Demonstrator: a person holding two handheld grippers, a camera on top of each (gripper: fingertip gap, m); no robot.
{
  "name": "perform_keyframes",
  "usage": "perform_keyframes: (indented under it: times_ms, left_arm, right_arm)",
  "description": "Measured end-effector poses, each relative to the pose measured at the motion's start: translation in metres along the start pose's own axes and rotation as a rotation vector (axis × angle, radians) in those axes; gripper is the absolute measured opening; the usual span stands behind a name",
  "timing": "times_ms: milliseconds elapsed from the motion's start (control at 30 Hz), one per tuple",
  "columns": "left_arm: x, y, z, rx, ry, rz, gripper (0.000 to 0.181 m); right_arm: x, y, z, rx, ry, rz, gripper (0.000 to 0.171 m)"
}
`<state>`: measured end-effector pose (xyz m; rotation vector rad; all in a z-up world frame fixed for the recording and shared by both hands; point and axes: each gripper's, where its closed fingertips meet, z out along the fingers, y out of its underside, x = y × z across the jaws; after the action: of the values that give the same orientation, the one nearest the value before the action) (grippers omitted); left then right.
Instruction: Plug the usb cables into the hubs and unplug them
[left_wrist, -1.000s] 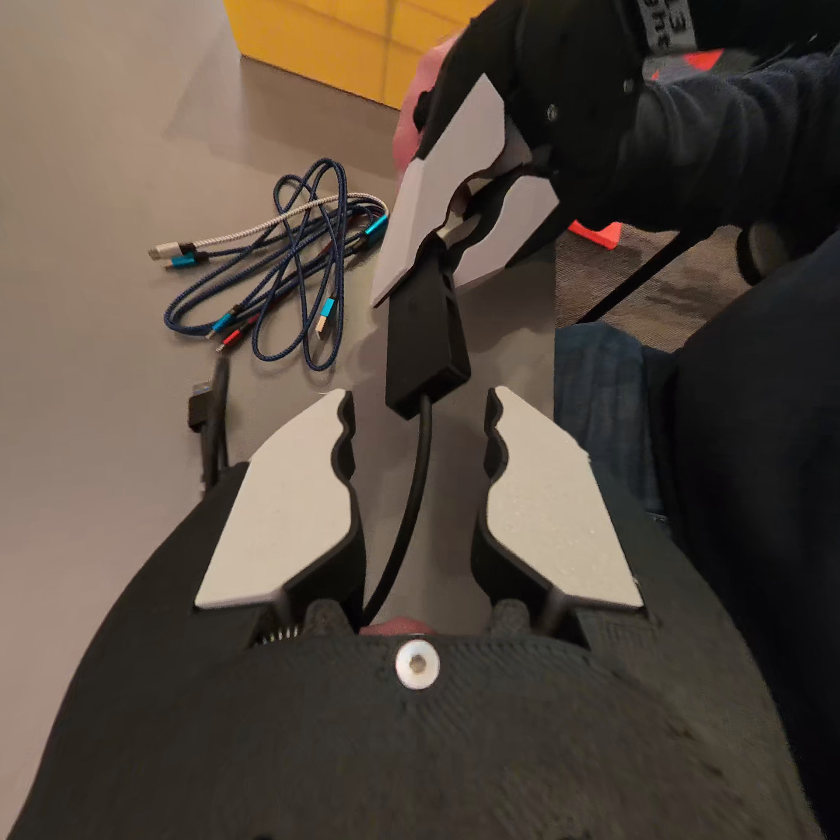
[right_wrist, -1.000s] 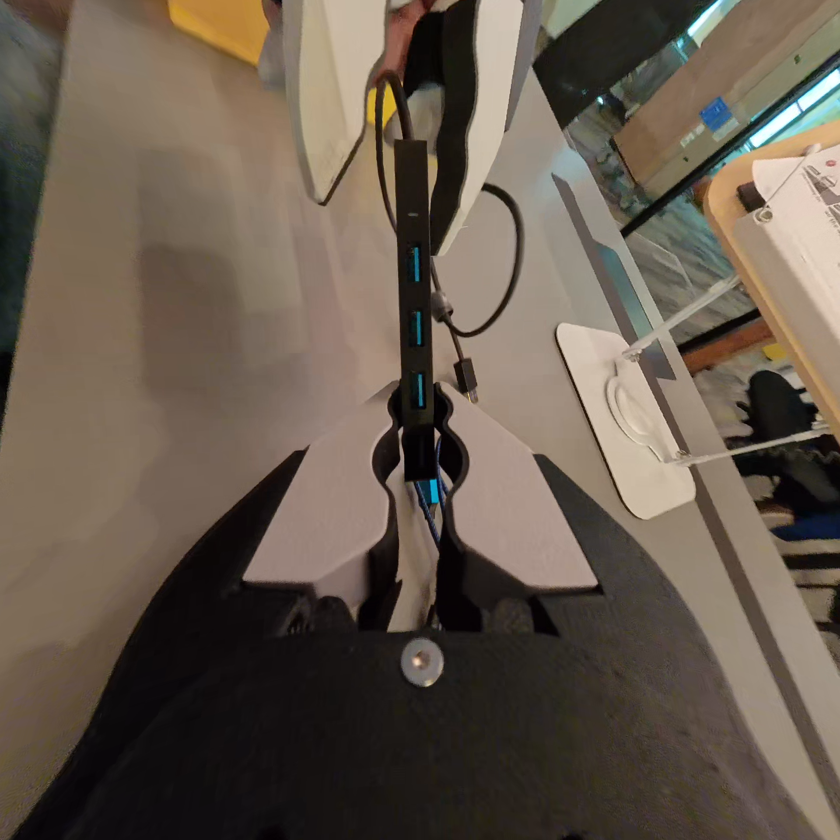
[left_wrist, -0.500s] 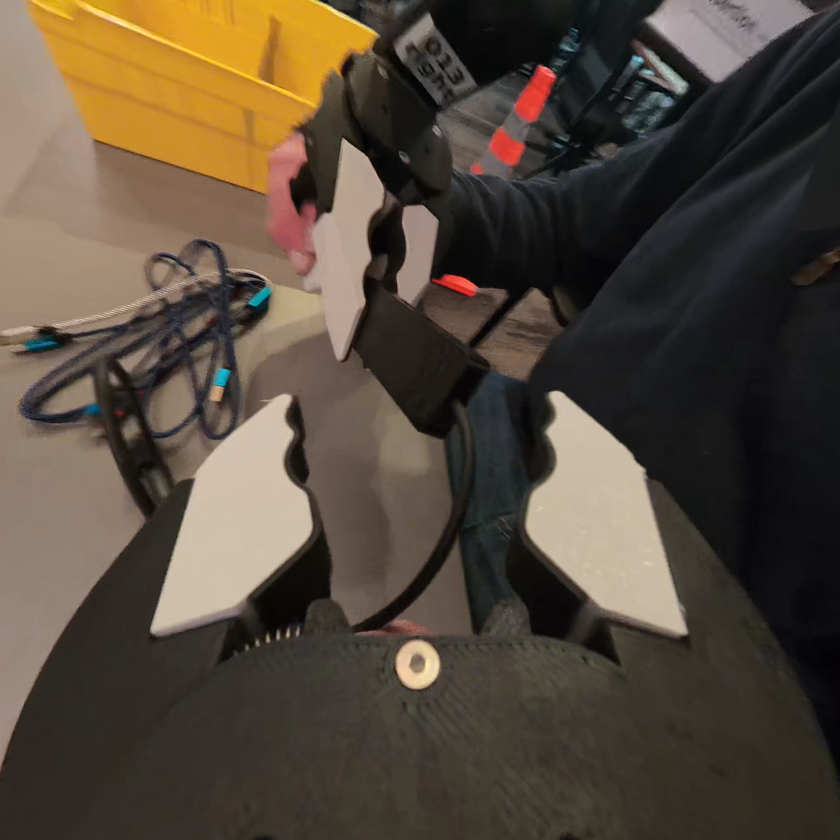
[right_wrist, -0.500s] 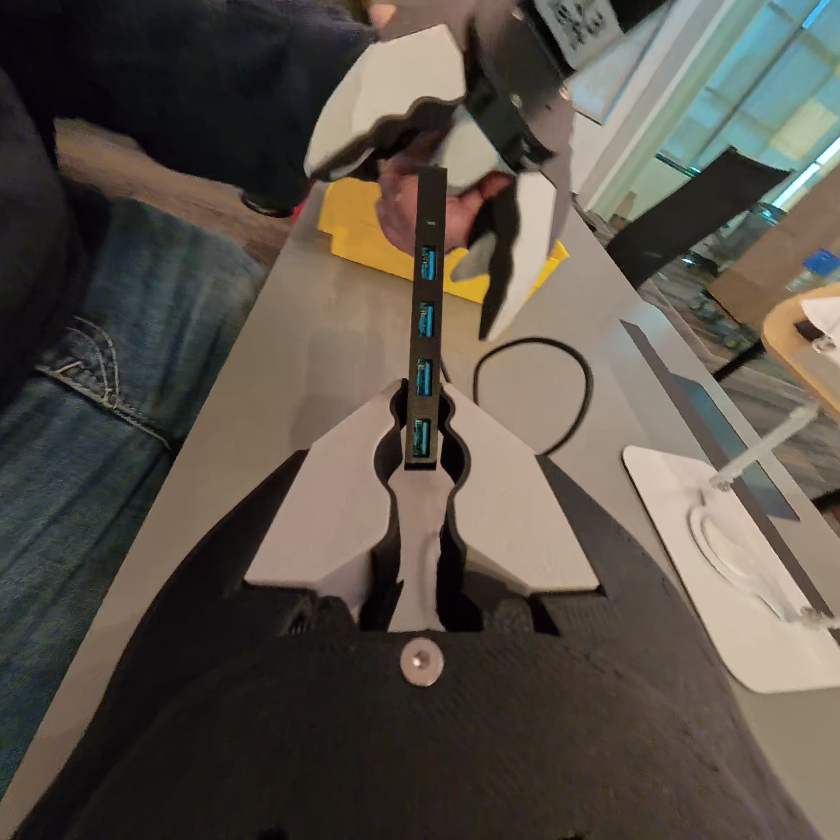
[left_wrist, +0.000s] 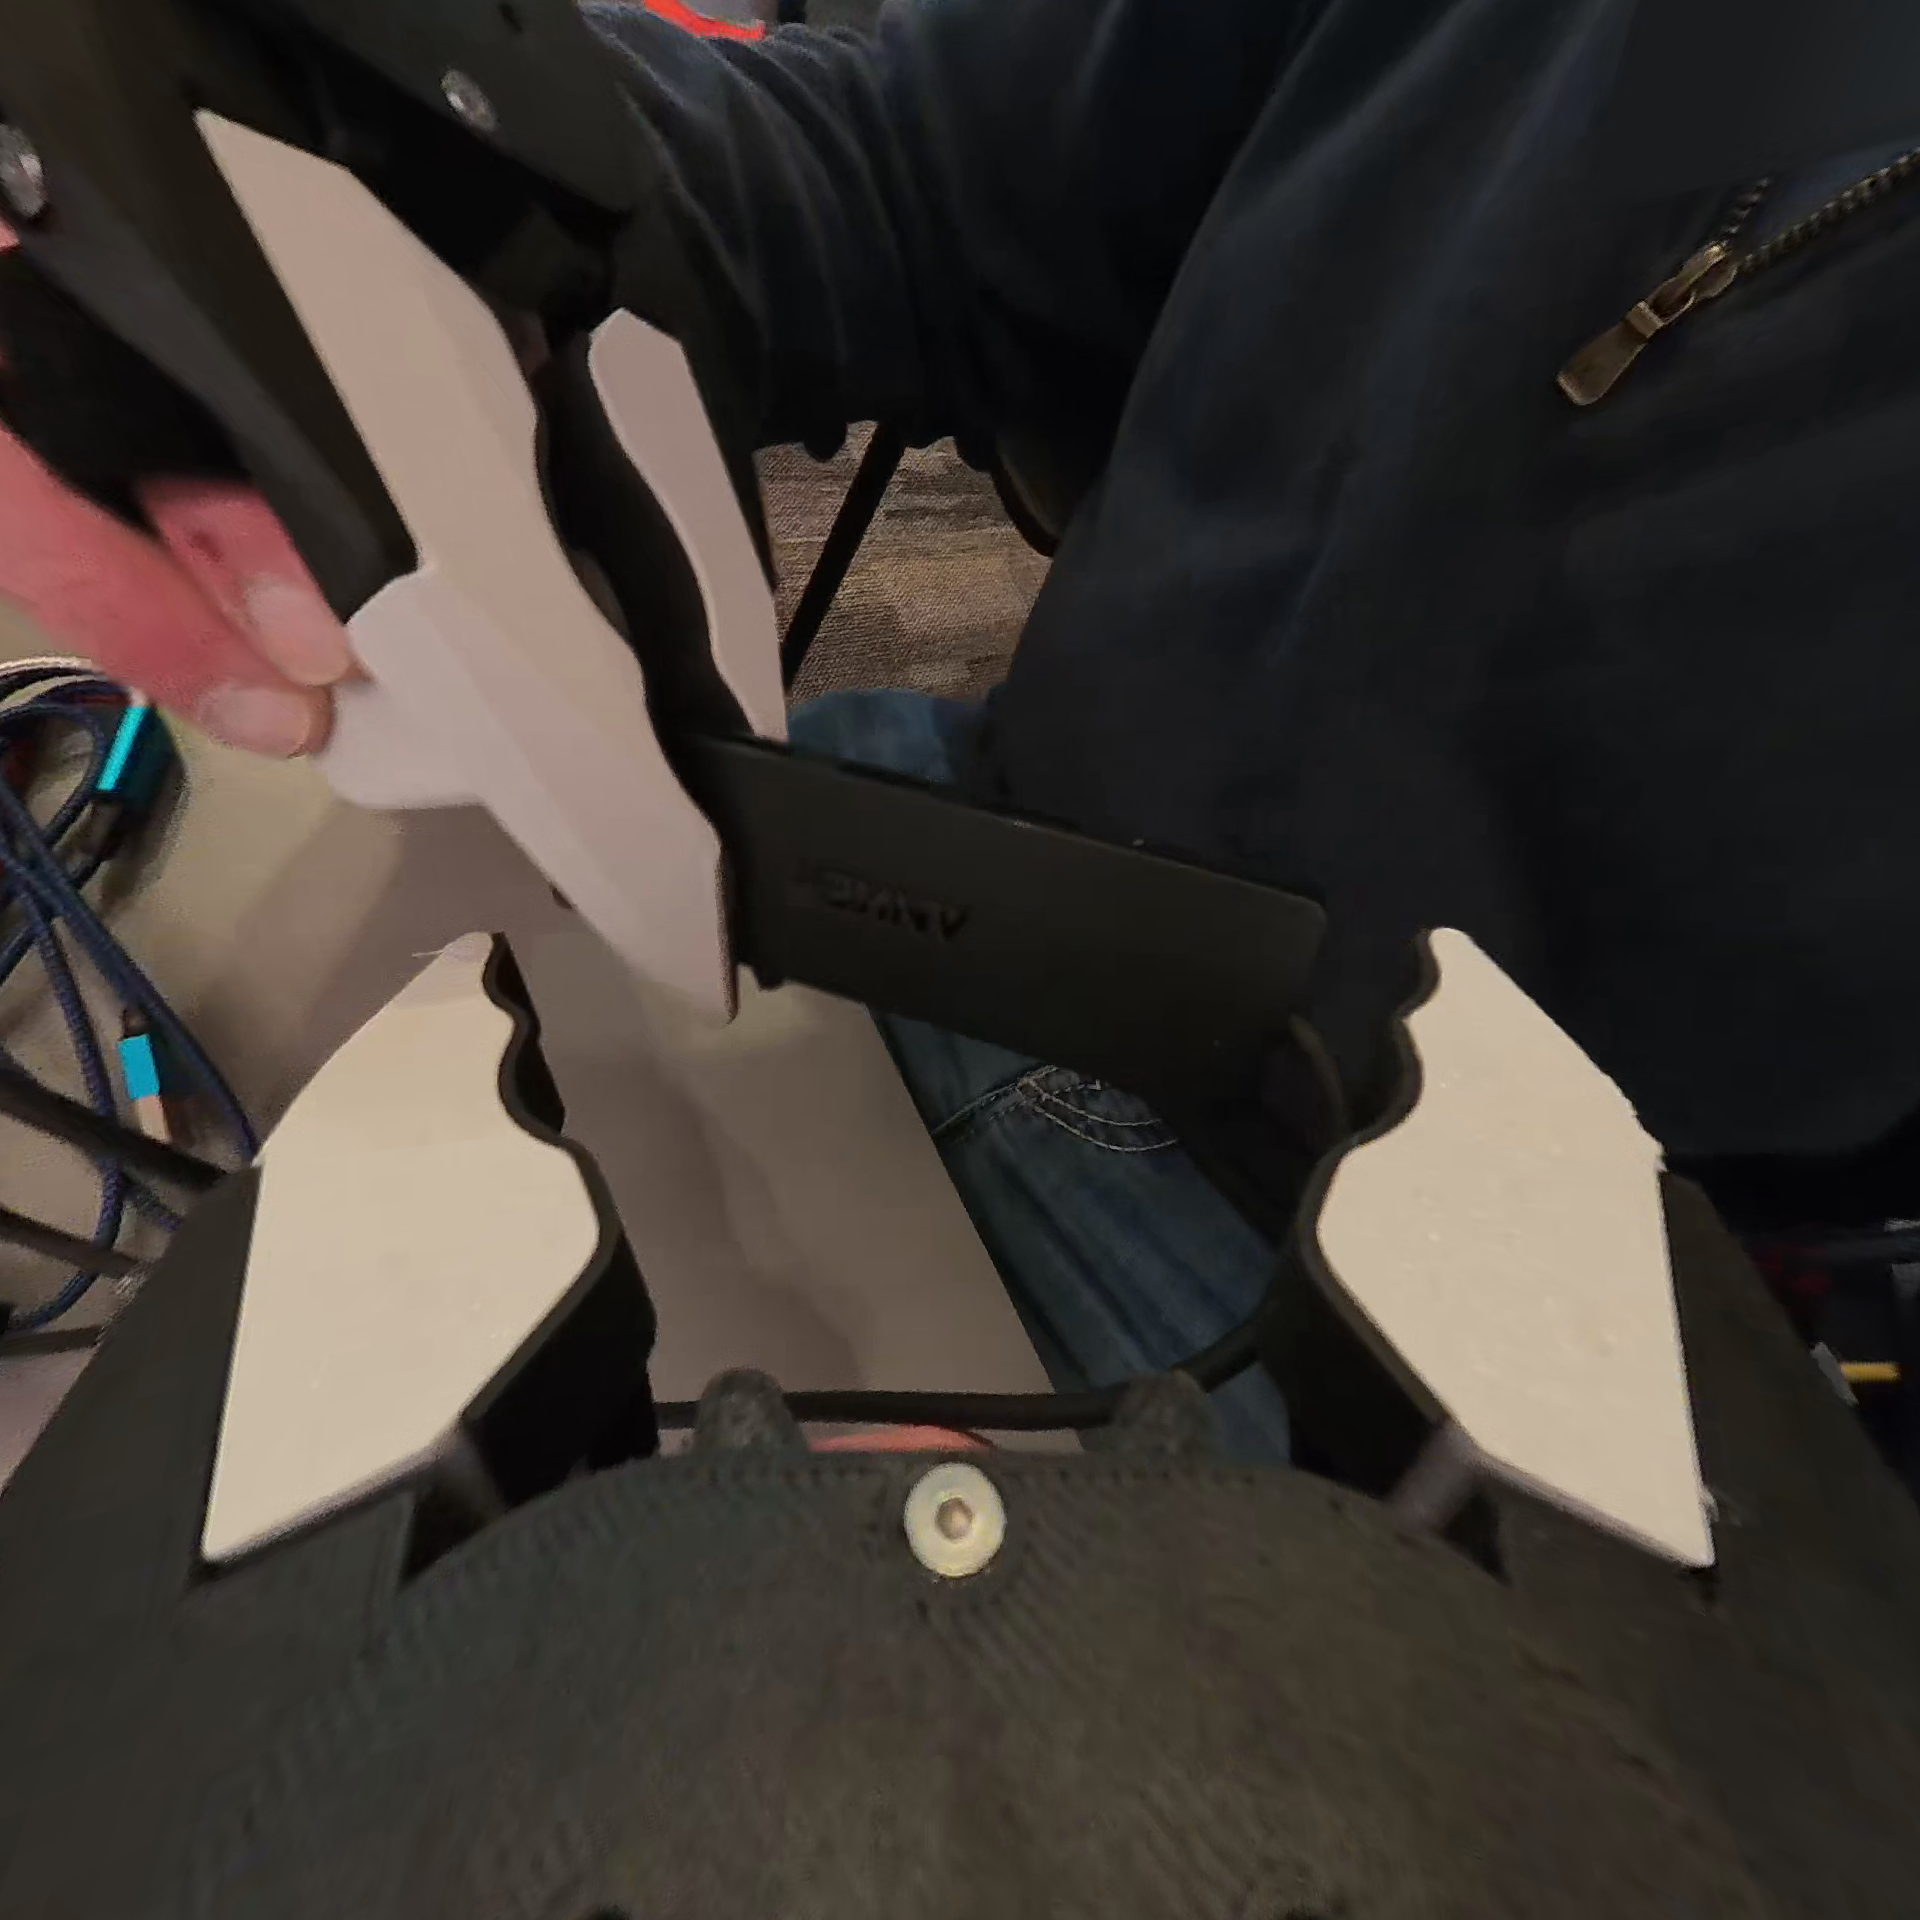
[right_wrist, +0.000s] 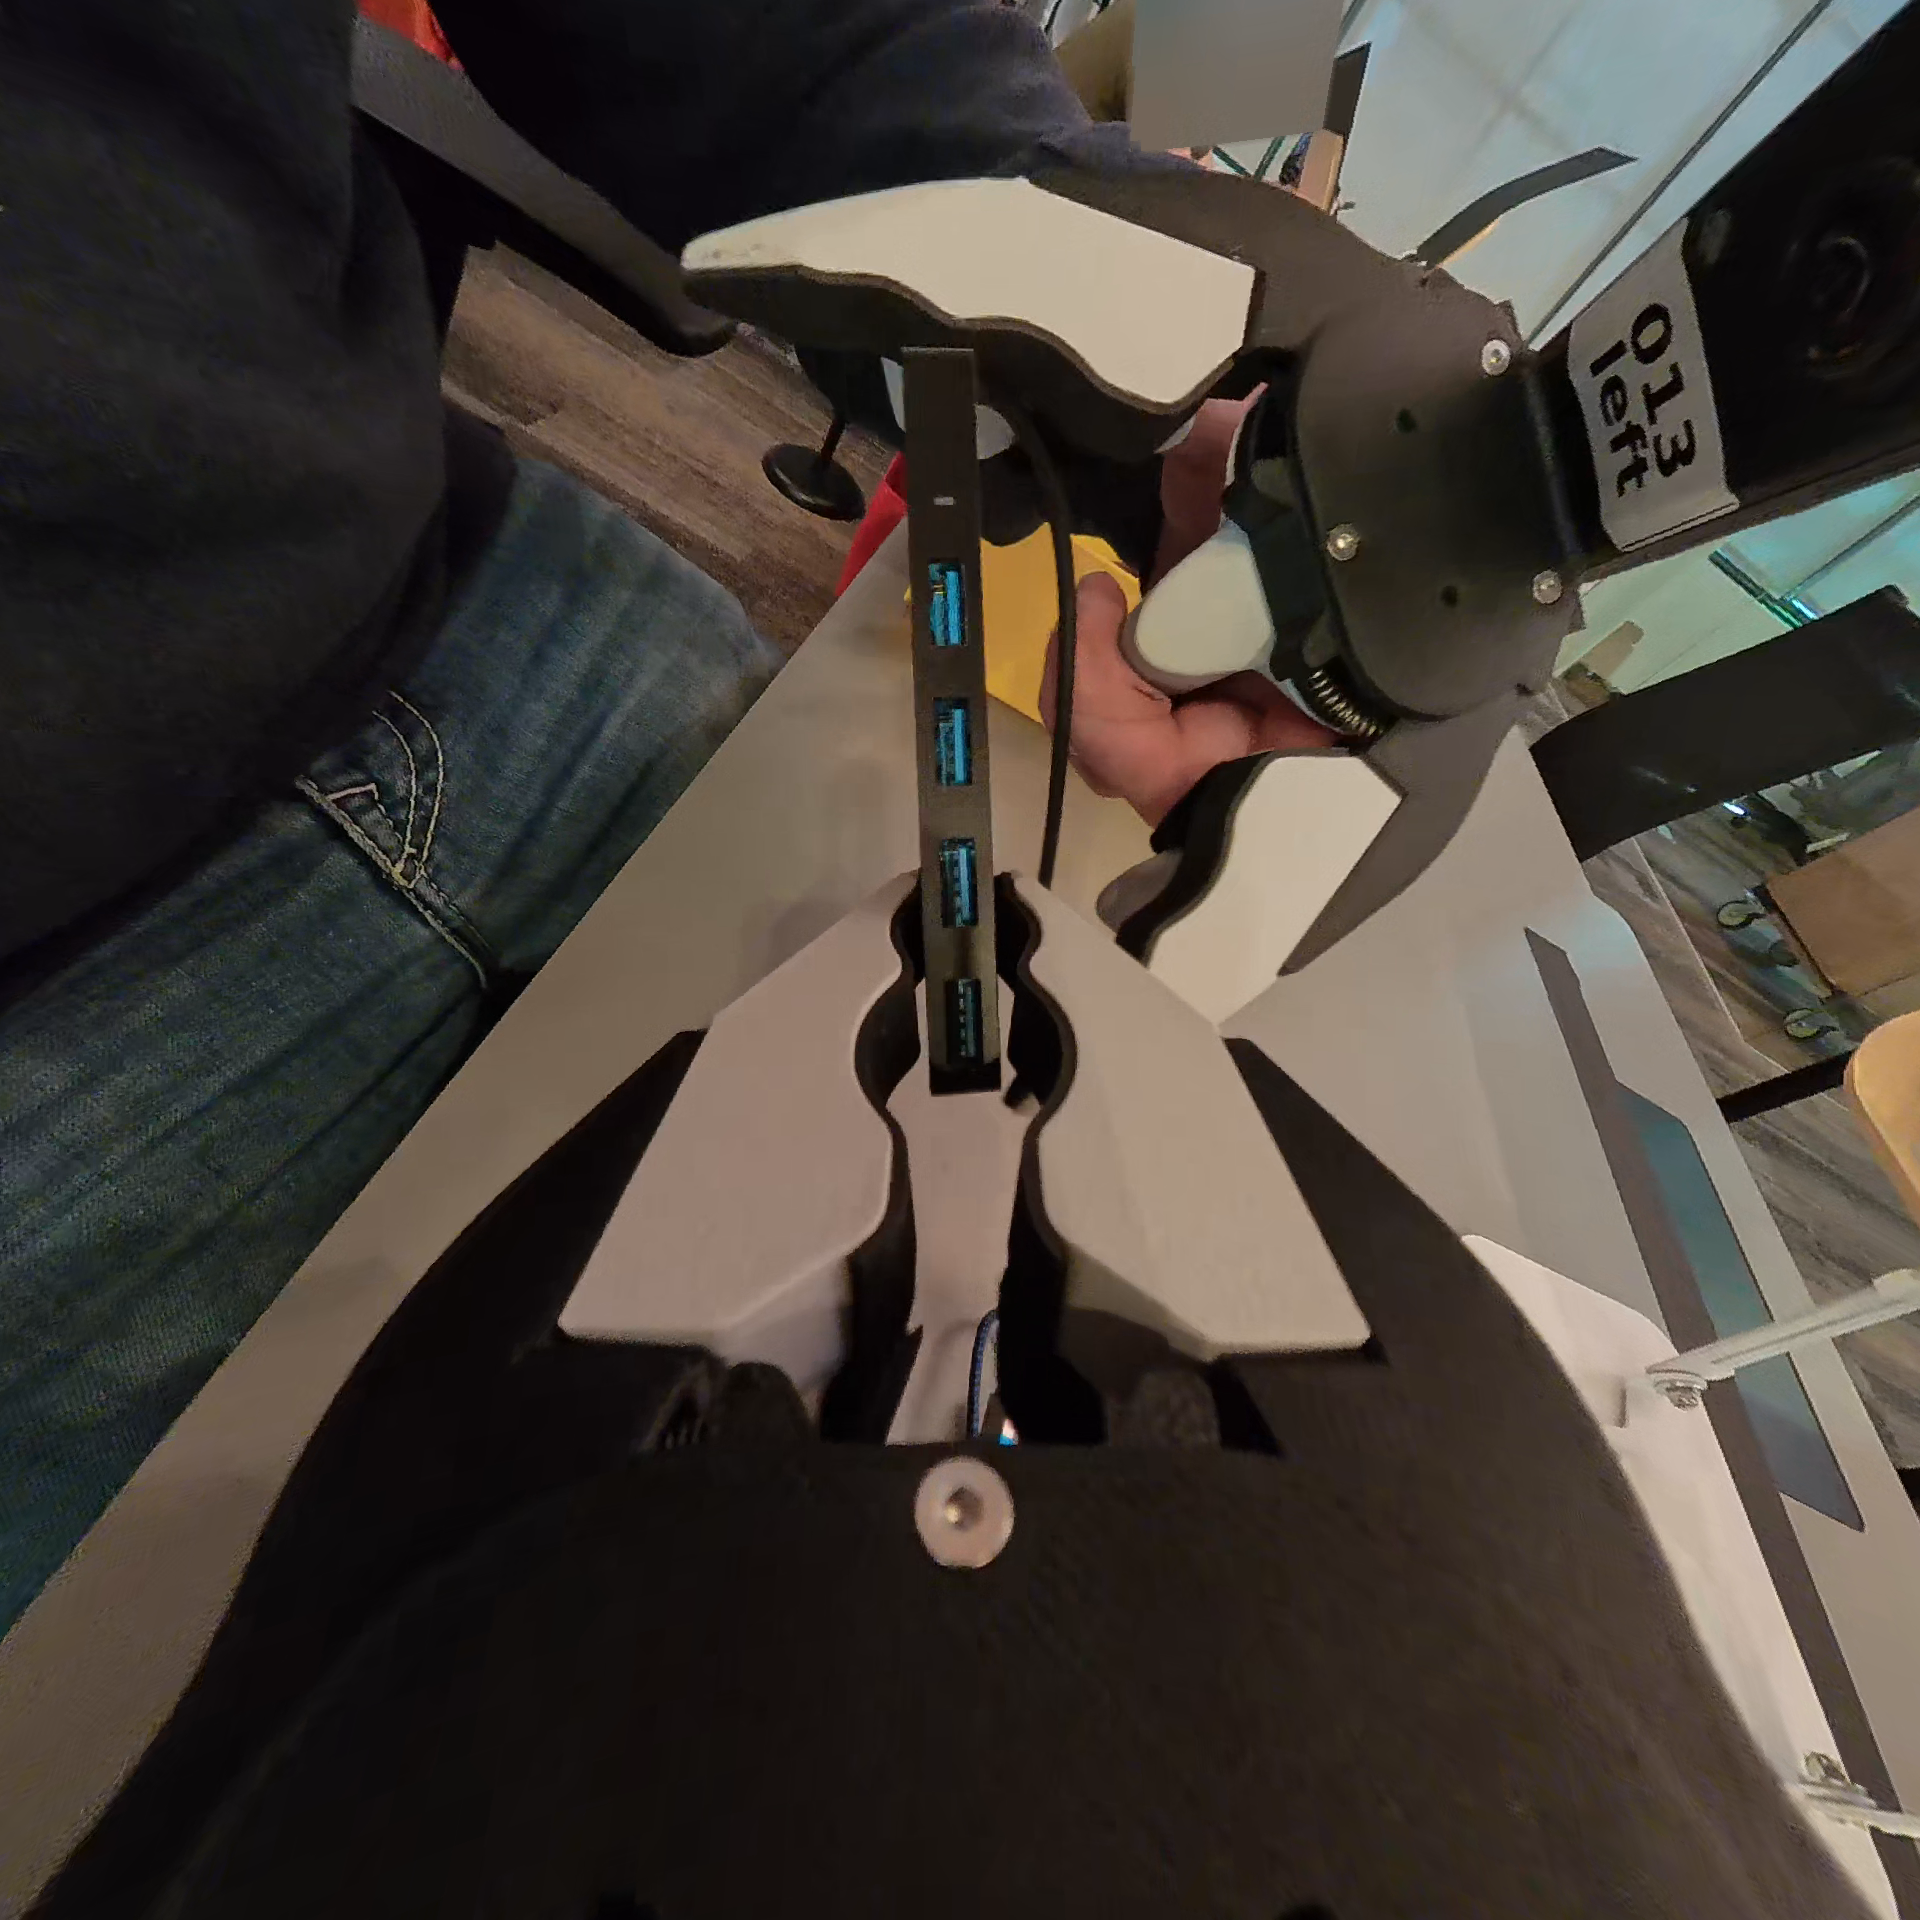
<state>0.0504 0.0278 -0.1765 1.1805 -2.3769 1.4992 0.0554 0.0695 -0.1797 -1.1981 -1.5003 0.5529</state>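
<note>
The right gripper (right_wrist: 961, 914) clamps one end of the slim, matte black hub (right_wrist: 951, 717) (four blue ports showing), above the table edge (right_wrist: 727, 831); the left gripper (left_wrist: 956, 997) gapes wide around its far end.

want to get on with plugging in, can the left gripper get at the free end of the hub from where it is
Probably yes: the left gripper is open, and the hub, held by the right gripper, already reaches between its fingers. Only the hub's own cable crosses there.
</note>
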Motion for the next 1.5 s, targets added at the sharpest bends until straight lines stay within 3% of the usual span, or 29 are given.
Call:
perform_keyframes:
  times_ms: [200,433,733,933,1200,1233,1300,1333,1500]
  left_arm:
    - [-0.017,0.001,0.012,0.043,-0.023,-0.071,0.147]
    - [-0.039,0.022,0.027,0.002,-0.082,-0.166,0.147]
    - [-0.035,0.029,0.014,-0.080,-0.040,-0.204,0.147]
    - [-0.041,0.041,0.009,-0.157,-0.121,-0.196,0.147]
    - [-0.054,0.079,0.013,-0.235,-0.207,-0.277,0.146]
    - [-0.056,0.088,0.014,-0.253,-0.216,-0.290,0.140]
    - [-0.064,0.105,0.014,-0.268,-0.257,-0.339,0.101]
    - [-0.068,0.110,0.015,-0.250,-0.264,-0.377,0.093]
    - [-0.079,0.125,0.013,-0.246,-0.364,-0.376,0.095]
  right_arm:
    - [0.002,0.024,0.003,-0.128,0.012,-0.028,0.009]
    - [-0.008,0.059,0.016,-0.404,-0.048,-0.181,0.008]
    - [0.003,0.057,0.029,-0.495,0.026,-0.373,0.010]
    - [0.011,0.061,0.031,-0.555,0.096,-0.434,0.009]
    - [0.006,0.085,0.048,-0.567,0.050,-0.299,0.008]
    - [0.003,0.092,0.053,-0.573,0.040,-0.278,0.008]
    - [-0.005,0.102,0.065,-0.569,0.018,-0.247,0.008]
    - [-0.009,0.104,0.069,-0.572,0.000,-0.196,0.009]
    - [-0.013,0.111,0.068,-0.621,0.001,-0.113,0.028]
